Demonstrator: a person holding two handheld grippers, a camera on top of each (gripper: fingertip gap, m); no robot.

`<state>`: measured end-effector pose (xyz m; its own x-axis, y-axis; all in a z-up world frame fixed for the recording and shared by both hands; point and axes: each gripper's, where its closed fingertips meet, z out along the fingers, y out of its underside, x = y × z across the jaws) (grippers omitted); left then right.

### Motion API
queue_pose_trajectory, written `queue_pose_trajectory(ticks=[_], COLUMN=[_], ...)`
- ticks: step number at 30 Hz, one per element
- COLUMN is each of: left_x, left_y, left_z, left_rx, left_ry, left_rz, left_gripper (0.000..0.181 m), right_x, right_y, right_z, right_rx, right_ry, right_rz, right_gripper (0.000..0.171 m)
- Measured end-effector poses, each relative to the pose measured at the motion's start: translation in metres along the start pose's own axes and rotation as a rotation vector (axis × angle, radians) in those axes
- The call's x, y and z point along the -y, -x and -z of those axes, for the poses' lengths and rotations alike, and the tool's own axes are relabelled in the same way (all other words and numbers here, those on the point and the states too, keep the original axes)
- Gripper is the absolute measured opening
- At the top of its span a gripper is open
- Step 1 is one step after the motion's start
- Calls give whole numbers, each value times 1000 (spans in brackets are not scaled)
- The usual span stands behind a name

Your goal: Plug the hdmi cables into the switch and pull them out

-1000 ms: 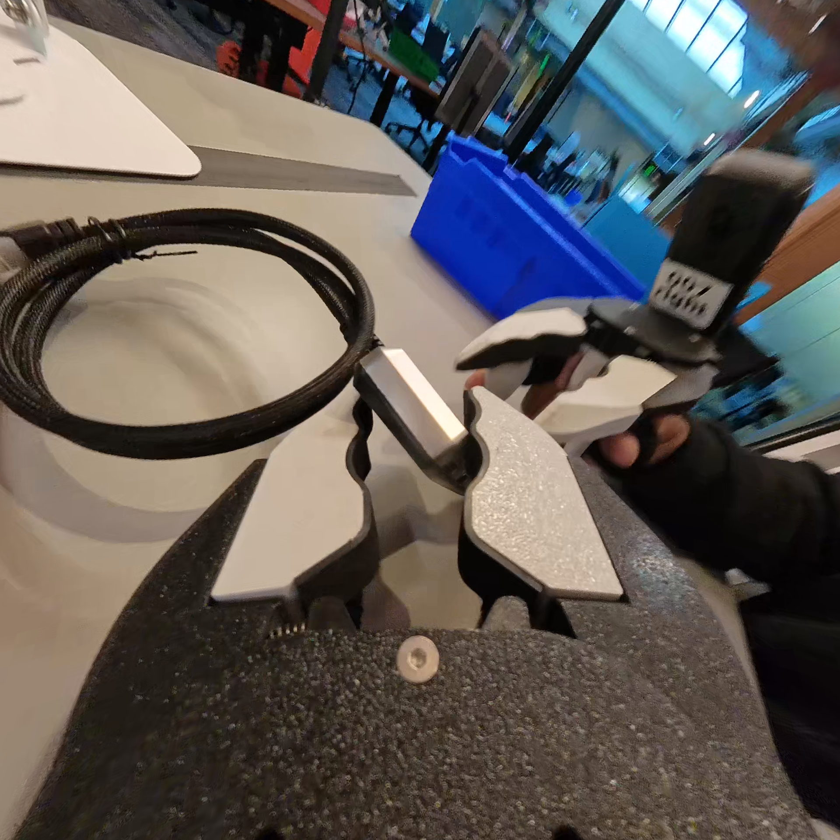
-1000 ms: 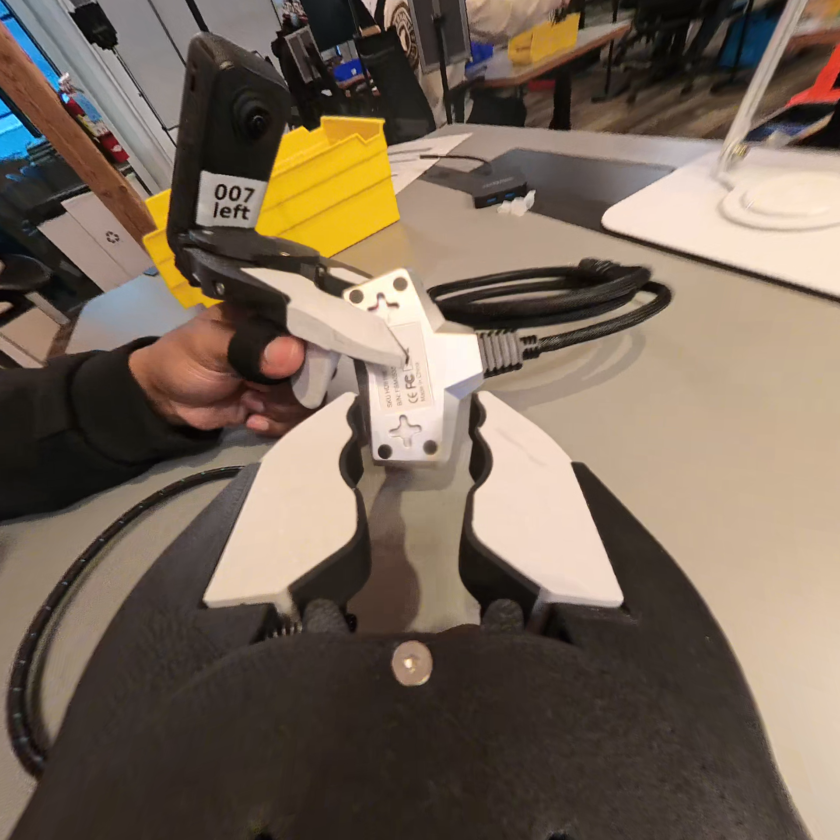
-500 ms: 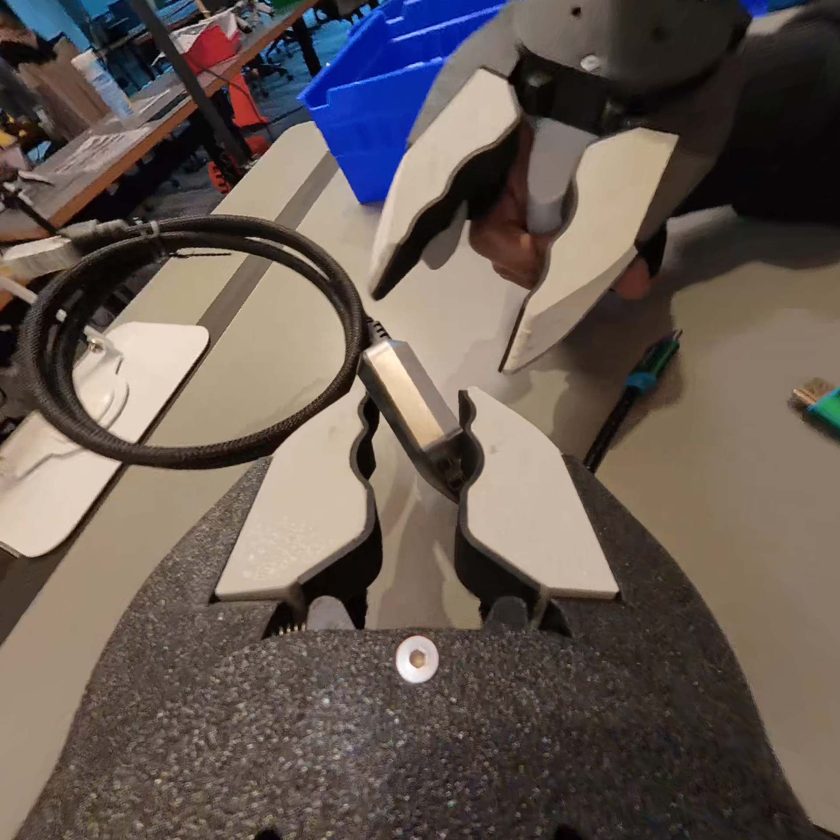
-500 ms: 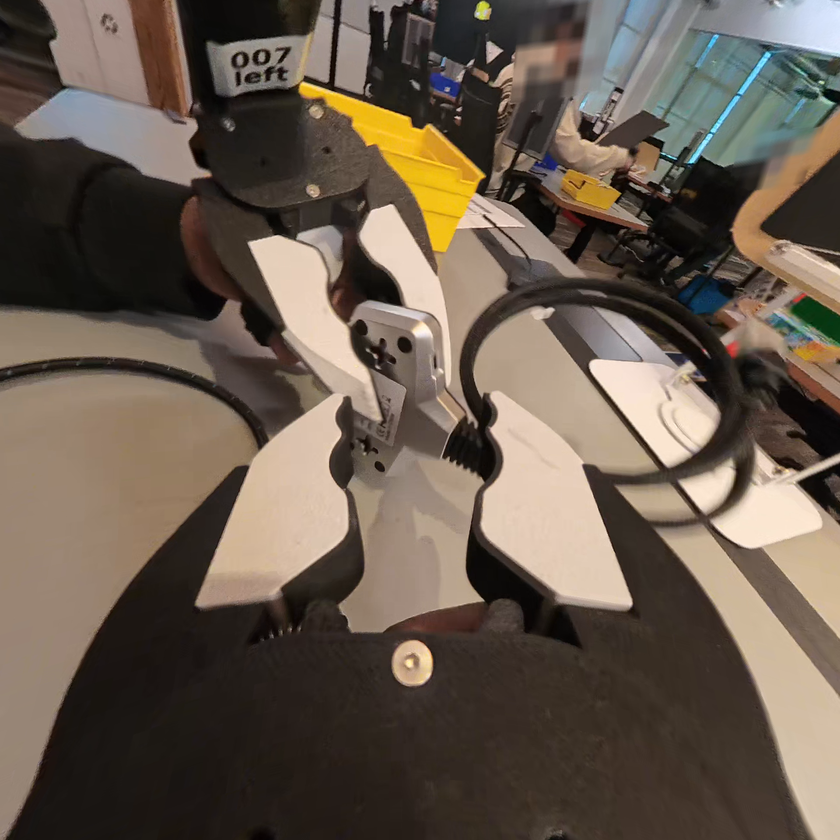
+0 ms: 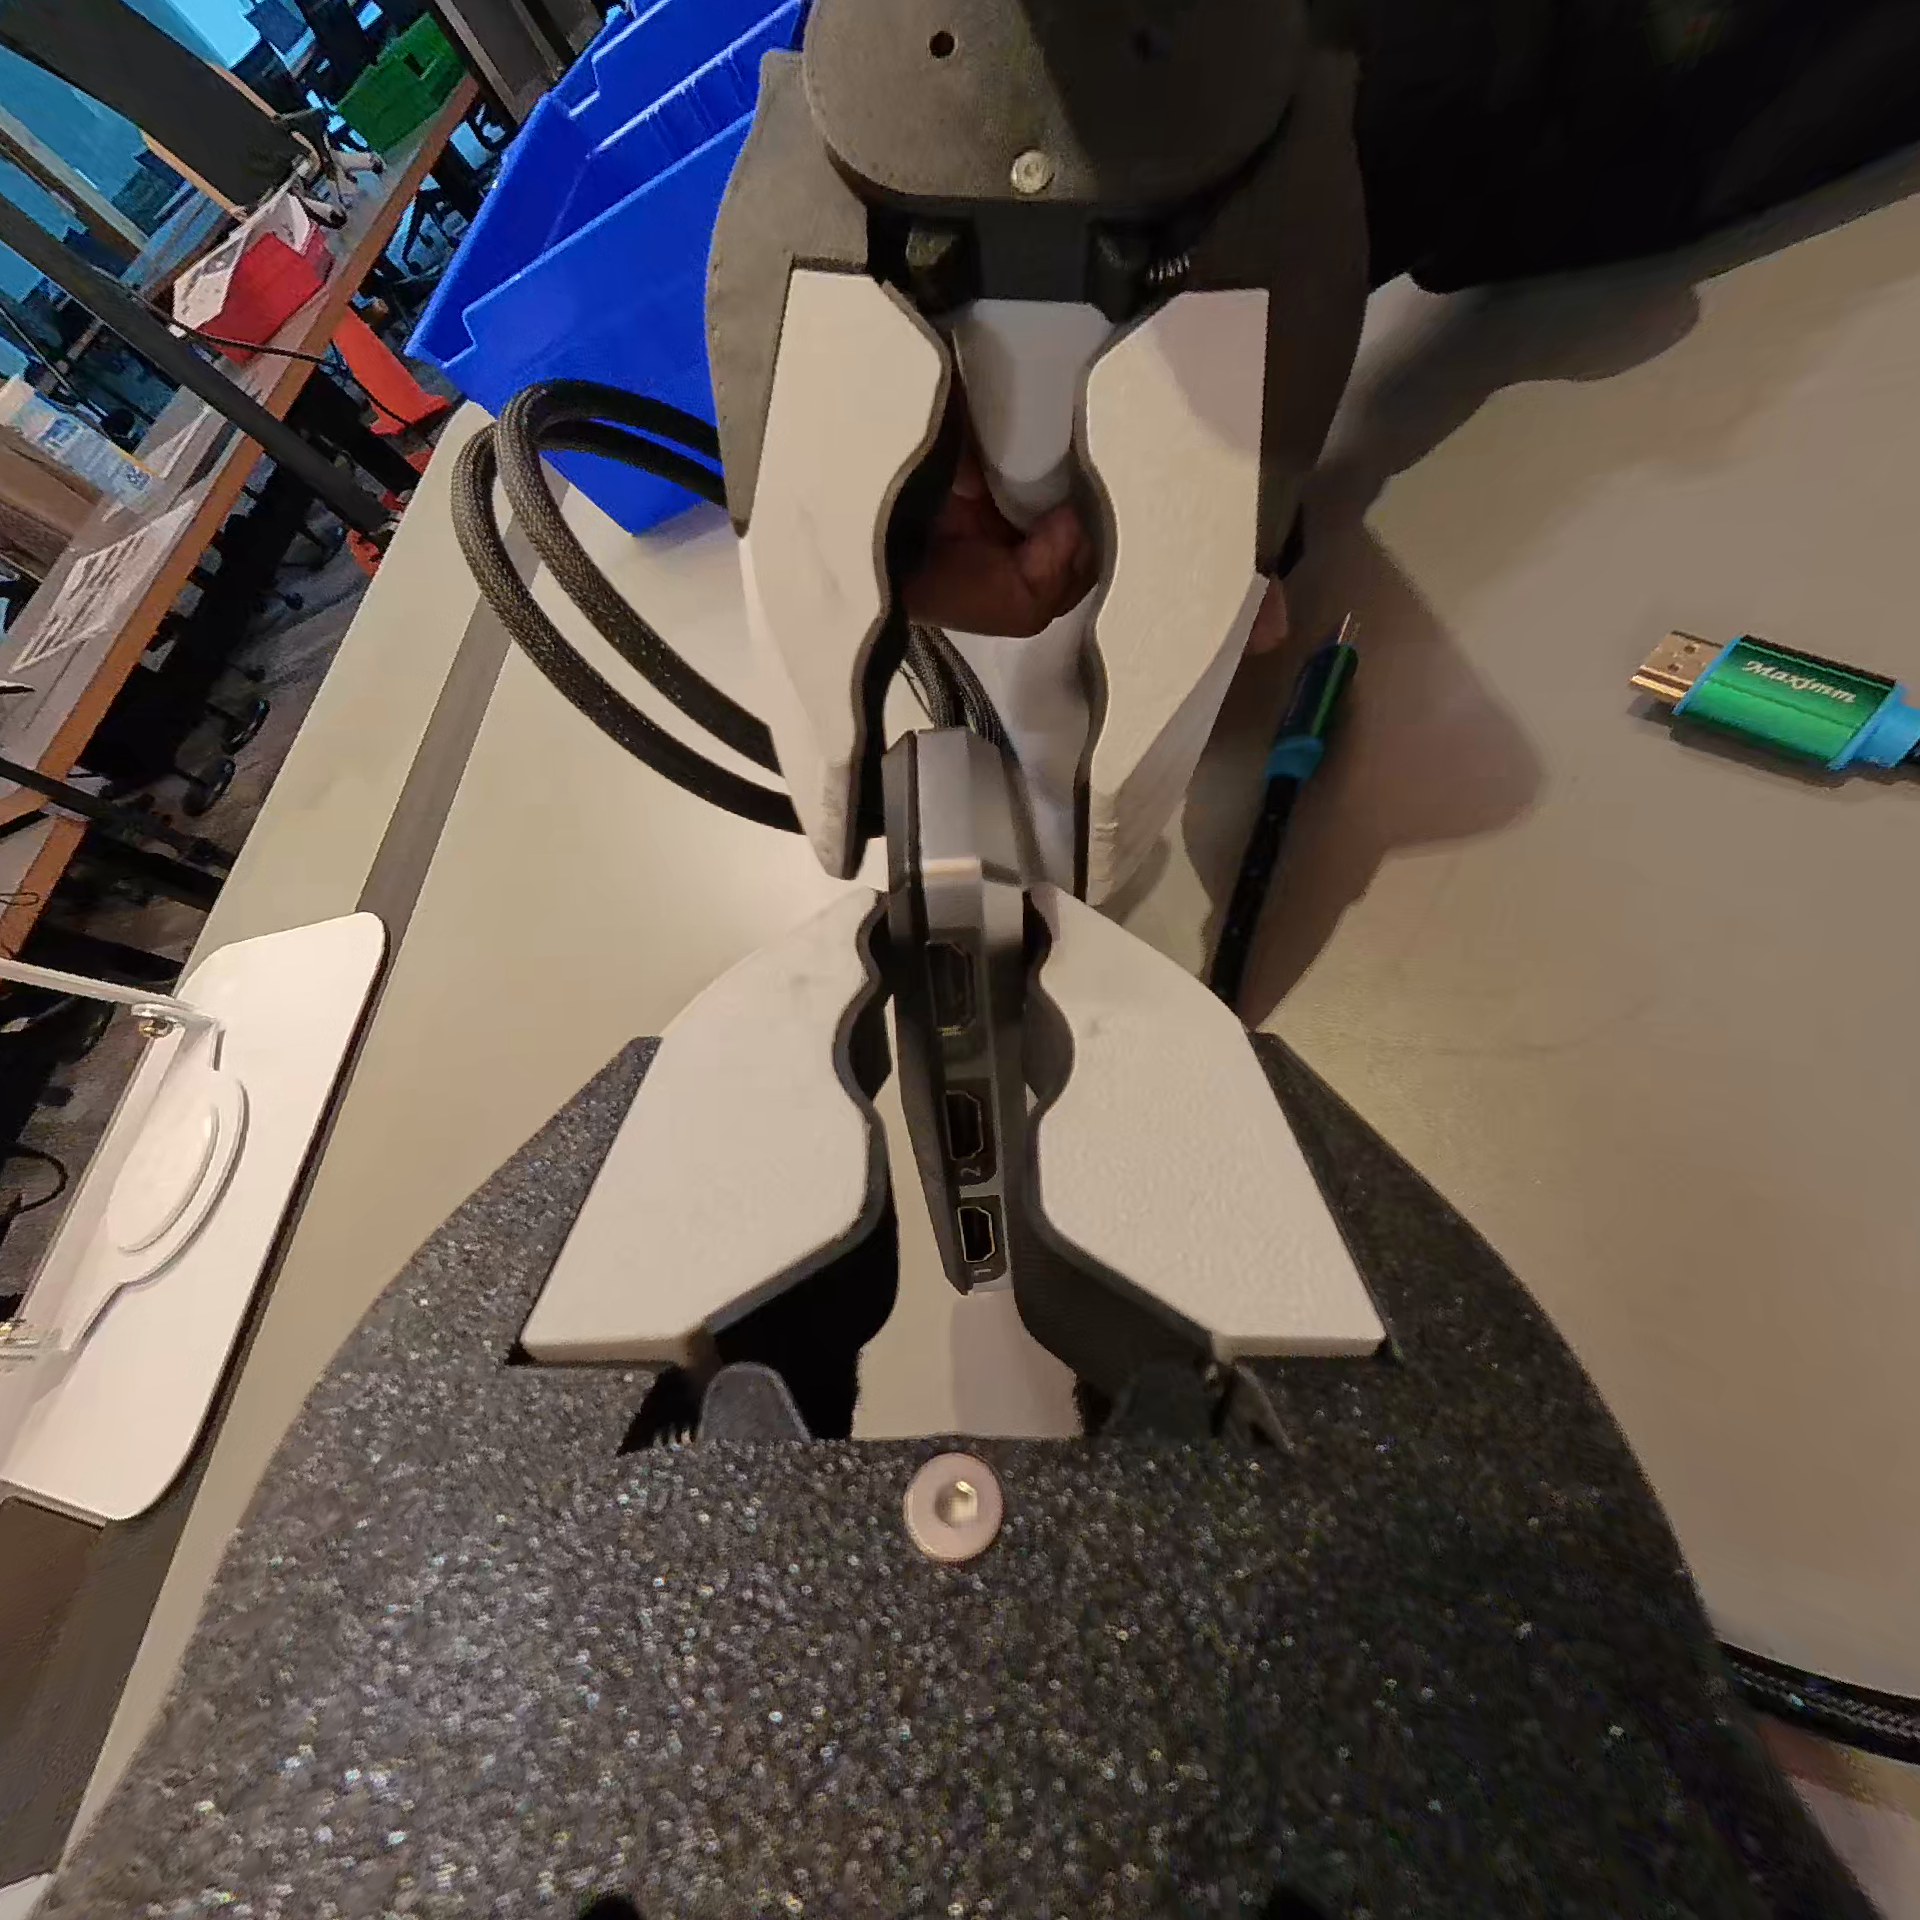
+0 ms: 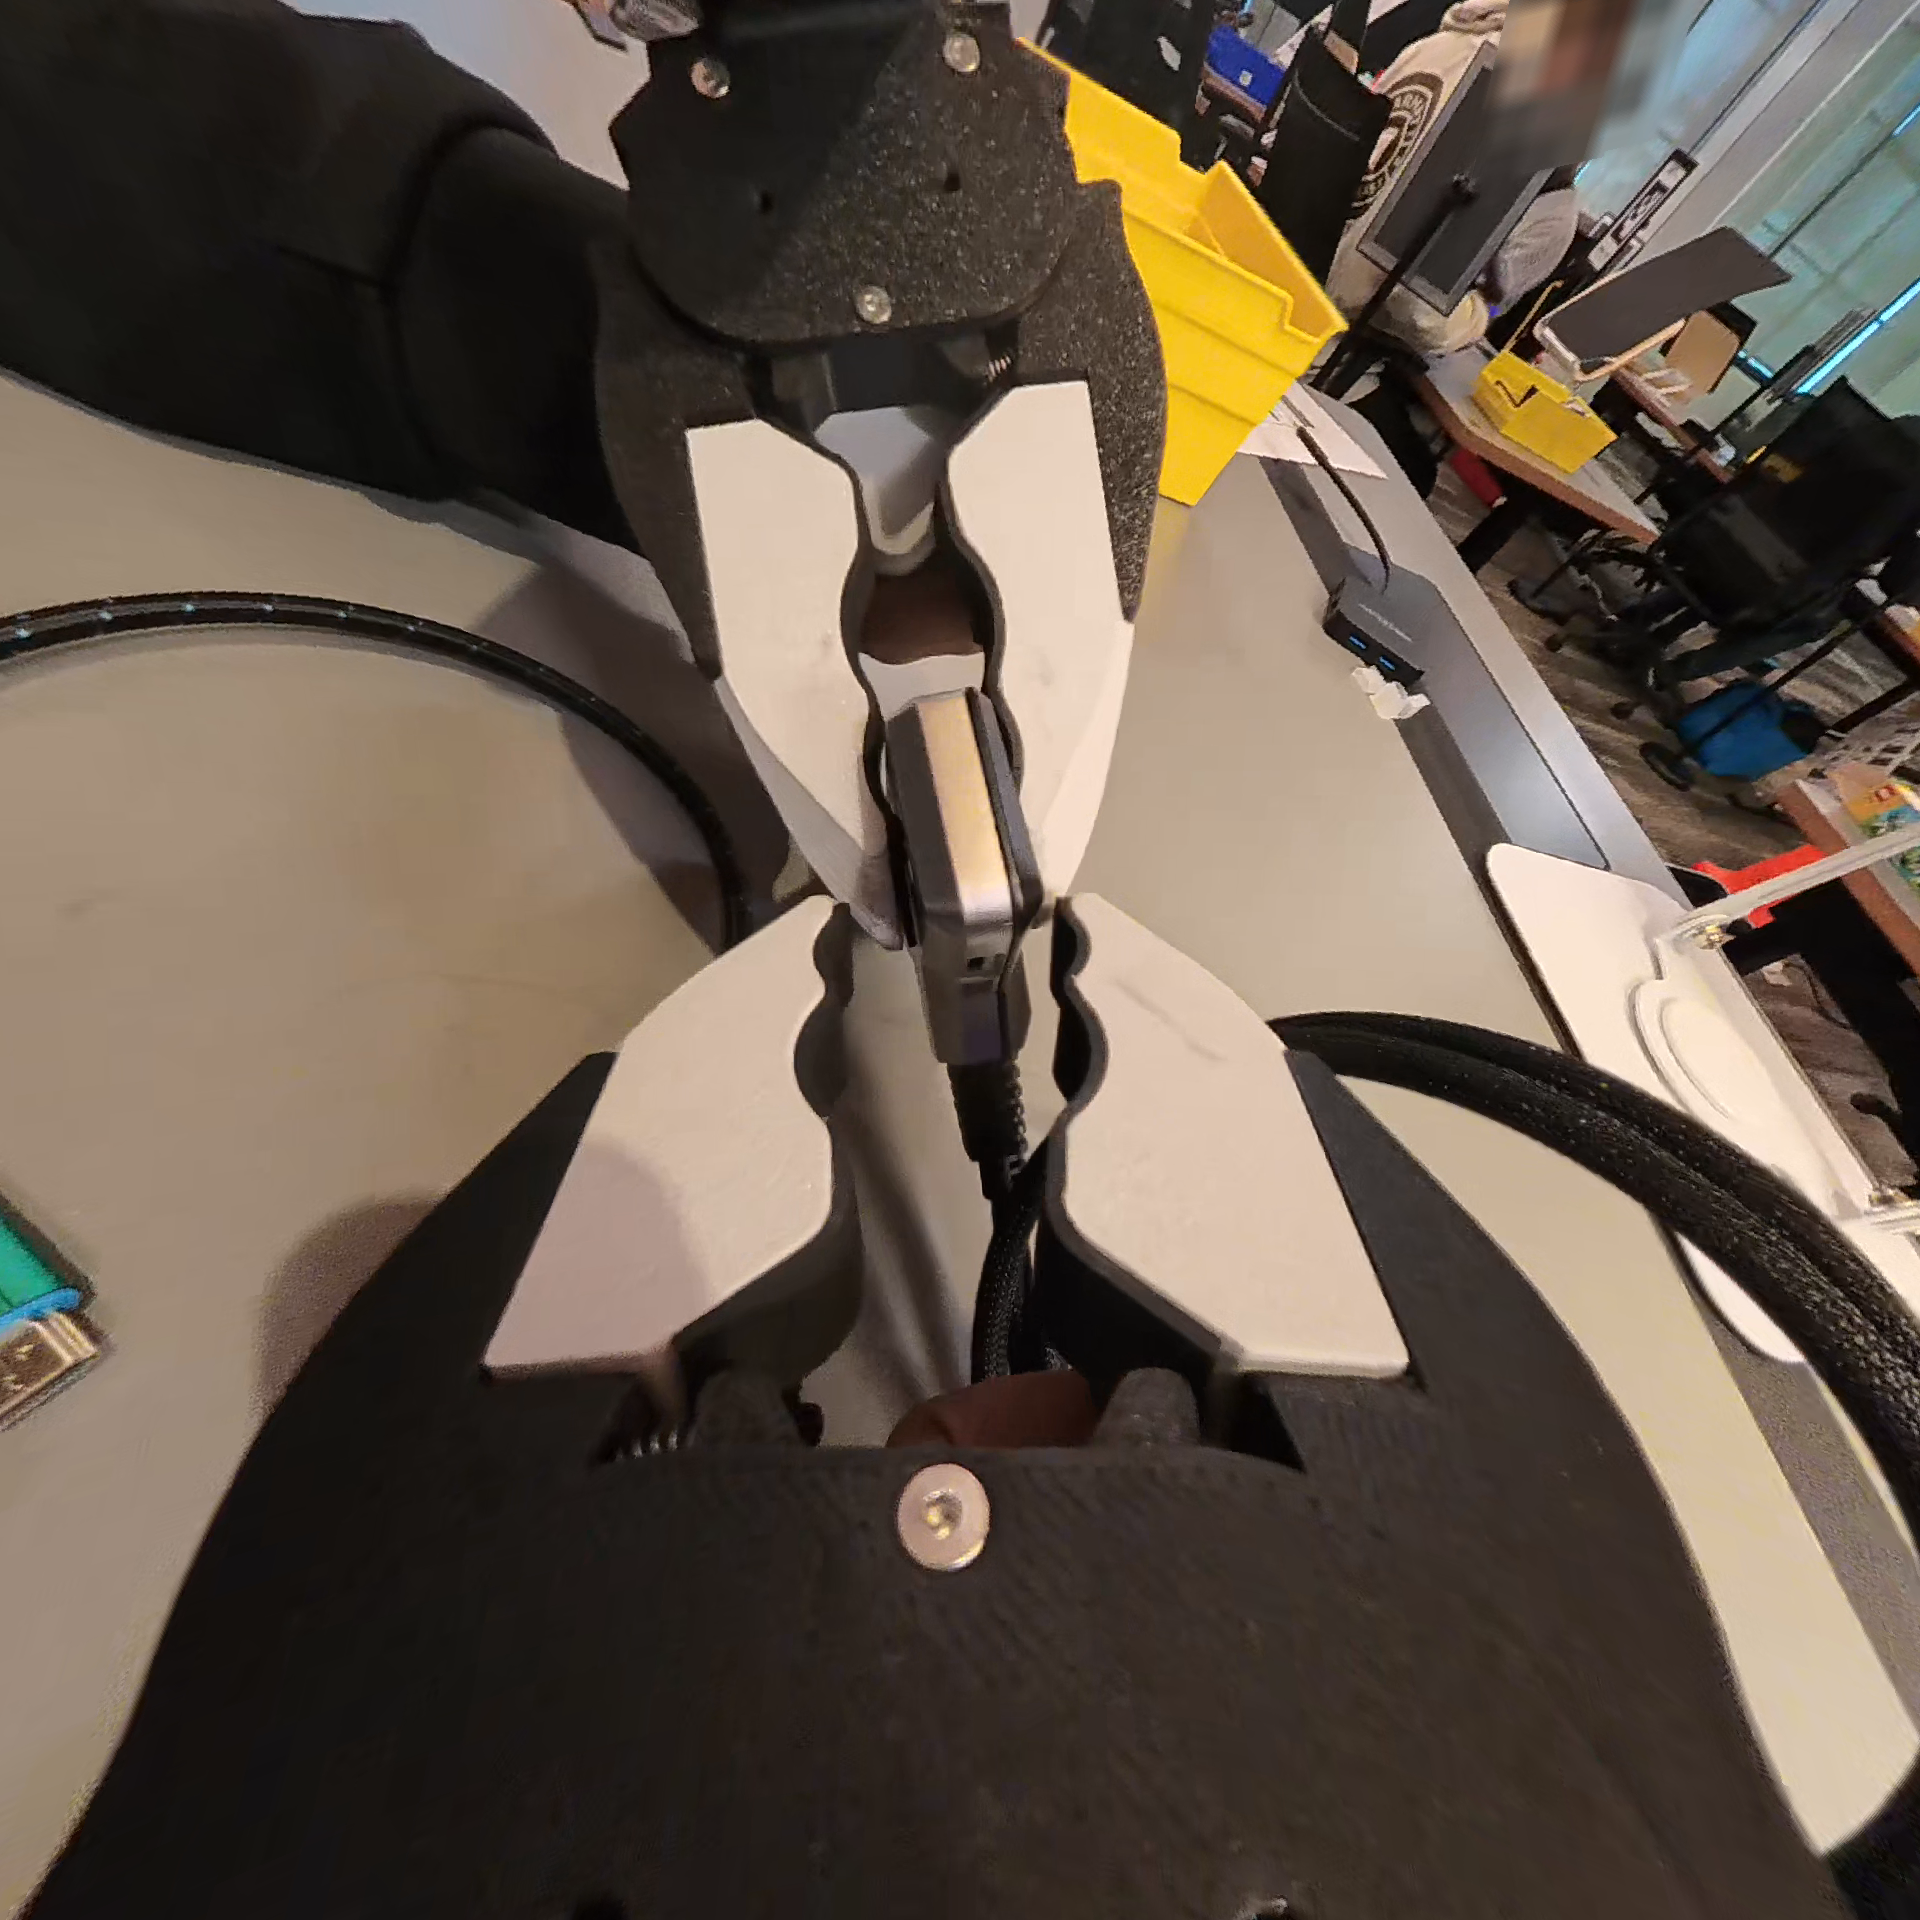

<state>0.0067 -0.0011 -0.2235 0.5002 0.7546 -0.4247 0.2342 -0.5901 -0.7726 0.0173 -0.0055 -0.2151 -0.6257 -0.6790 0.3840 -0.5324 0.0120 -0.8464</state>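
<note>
The HDMI switch, silver and black, is held edge-on above the grey table, with three empty ports facing the left wrist camera. My left gripper is shut on it. My right gripper faces the left one, and its fingers straddle the switch's far end. In the right wrist view the right gripper is open around the switch and its black braided cable, with small gaps at both sides. The left gripper grips from opposite. A green HDMI plug lies loose on the table.
A second cable with a green and blue plug lies under the right gripper. Blue bins and a yellow bin stand at the table's far sides. A white stand base sits by the table edge. A small black hub lies beyond. My left and right fingertips are right by each other. My right tips are roughly 12 centimetres from the green HDMI plug.
The two grippers have swung to face each other tip to tip. The switch has turned edge-on, ports toward the left camera. The right gripper has come in around its cable end.
</note>
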Motion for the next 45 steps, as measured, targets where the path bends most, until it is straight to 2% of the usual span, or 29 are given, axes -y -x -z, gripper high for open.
queue_pose_trajectory(ticks=[7, 12, 19, 24, 26, 31, 34, 37, 41, 45], left_x=[-1, -3, -5, -5, -4, 5, 19, 28, 6, -10], left_y=[-4, -6, -10, -7, -3, 12, 10, -12, -50, -65], left_z=[-1, -4, -12, -11, -6, 16, 26, 24, 4, -23], left_rx=[25, 44, 55, 53, 50, 40, 10, -116, -283, -283], left_ry=[23, 58, 82, 52, 31, -24, -63, -69, 85, 190], left_rz=[-105, -161, -182, -110, -67, 75, 109, 113, 61, 0], left_gripper=[21, 21, 21, 23, 32, 42, 42, 28, 24, 37], right_x=[-1, 13, 7, 5, 3, -3, -5, -6, -9, -12], right_y=[6, 6, 12, 7, 3, -6, -8, -9, -13, -15], right_z=[1, 11, 6, 6, 8, 14, 17, 19, 22, 25], right_rx=[17, 30, 23, -6, -24, -70, -78, -82, -99, -112], right_ry=[-25, -104, -48, -40, -37, -32, -30, -25, -26, -24], right_rz=[1, -22, 44, 37, 33, 22, 20, 20, 5, -3], right_gripper=[28, 26, 22, 21, 21, 20, 21, 21, 20, 21])
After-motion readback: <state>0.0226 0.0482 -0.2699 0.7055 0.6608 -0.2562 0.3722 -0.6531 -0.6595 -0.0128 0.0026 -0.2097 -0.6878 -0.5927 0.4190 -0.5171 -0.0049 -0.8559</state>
